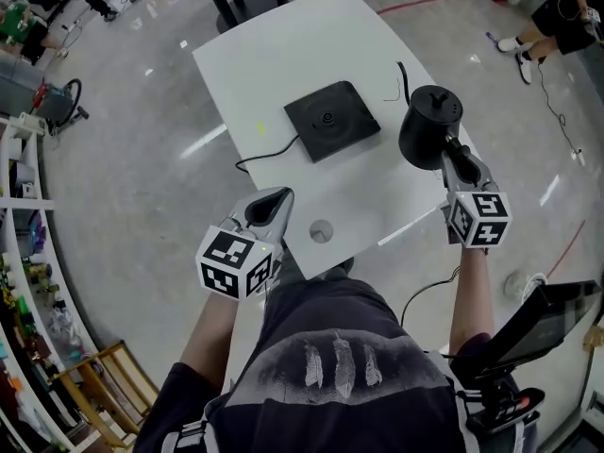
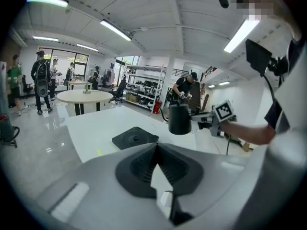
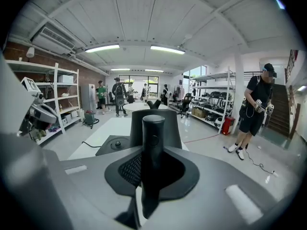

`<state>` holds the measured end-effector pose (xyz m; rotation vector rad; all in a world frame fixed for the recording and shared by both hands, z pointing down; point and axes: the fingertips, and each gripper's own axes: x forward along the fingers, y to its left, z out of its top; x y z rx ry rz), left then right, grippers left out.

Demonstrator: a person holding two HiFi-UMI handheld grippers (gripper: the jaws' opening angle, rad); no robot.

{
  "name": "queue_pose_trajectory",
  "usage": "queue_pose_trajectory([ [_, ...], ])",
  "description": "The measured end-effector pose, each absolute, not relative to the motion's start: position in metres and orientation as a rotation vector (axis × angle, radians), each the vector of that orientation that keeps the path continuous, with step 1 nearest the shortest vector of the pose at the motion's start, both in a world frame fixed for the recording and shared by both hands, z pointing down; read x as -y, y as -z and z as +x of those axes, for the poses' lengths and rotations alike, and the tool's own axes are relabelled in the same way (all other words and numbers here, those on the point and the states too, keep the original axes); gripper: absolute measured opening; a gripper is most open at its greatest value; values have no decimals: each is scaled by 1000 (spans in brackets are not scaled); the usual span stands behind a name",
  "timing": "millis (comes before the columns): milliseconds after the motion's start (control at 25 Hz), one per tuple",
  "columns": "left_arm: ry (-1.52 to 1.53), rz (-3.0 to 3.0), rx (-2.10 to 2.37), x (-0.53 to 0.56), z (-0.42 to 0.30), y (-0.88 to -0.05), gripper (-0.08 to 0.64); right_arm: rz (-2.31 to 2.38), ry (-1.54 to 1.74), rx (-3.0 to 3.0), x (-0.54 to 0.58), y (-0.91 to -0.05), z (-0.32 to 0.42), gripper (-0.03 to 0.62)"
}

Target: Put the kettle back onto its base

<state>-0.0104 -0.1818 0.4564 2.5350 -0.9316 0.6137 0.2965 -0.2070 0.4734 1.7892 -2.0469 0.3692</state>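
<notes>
At table's (image 1: 283,55) near edge, my L gripper (image 1: 274,196) (image 2: 156,147): jaws together at tips, nothing btwn. To its R, my R gripper (image 1: 451,149) (image 3: 152,143) clamped narrow on kettle handle. Black kettle (image 1: 429,125) (image 2: 180,119) (image 3: 171,128) upright, held in air over table's R edge, spout away from me. Farther, mid-table: square black base (image 1: 330,119) (image 2: 135,138) (image 3: 114,145), bare, L of kettle, apart. Cord (image 1: 264,154) trails from base.

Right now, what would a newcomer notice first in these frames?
The black kettle, gripped by its handle in the right gripper, hangs in the air at the right edge of the white table. Its black square base sits bare mid-table. The left gripper hovers shut and empty near the table's front edge.
</notes>
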Motion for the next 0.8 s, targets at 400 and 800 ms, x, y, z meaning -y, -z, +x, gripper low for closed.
queue_pose_trajectory([
  [400,-589,2495,984,187,-31,-451,0,1769,-349,2131,225,-444,276,51],
  [800,-558,2486,1014,195,-43,-442,0,1707,-338,2258,251,-418,239,49],
])
